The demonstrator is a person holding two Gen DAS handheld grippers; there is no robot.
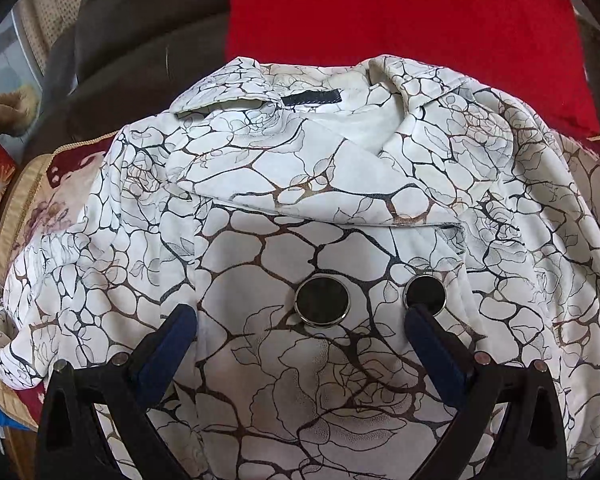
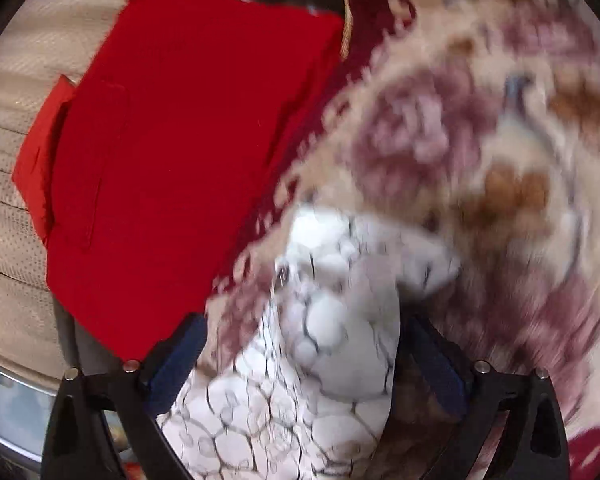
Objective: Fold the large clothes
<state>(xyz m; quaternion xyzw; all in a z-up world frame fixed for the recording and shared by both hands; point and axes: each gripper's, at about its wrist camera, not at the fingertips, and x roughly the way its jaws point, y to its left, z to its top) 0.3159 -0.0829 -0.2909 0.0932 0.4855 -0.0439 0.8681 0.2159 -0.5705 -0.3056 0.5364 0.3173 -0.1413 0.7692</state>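
Left tongs (image 1: 300, 320) spread wide, gripping nothing, poised above the jacket (image 1: 300, 208) front just beside its two buttons (image 1: 322, 301). Collar (image 1: 312, 100) straight ahead, long axis running away toward the red cushion (image 1: 400, 20). Right tongs (image 2: 300, 344) released too, straddling a sleeve (image 2: 332, 320) (blurred), likely nearer for folding inward.

Light: bright, even and soft in both views; source cannot be told.
Shadows: faint, only under the folds and collar of the coat (image 1: 308, 216).
Glare: small reflections on the rims of the two buttons (image 1: 322, 300); the red cloth (image 1: 400, 32) is saturated, with little texture showing.
Left view: sharp; coat pattern crisp from centre to edge.
Right view: heavy motion blur; the floral cover (image 2: 480, 140) and sleeve (image 2: 340, 340) are smeared.
Distortion: strong fisheye bulge; black vignette in the corners.
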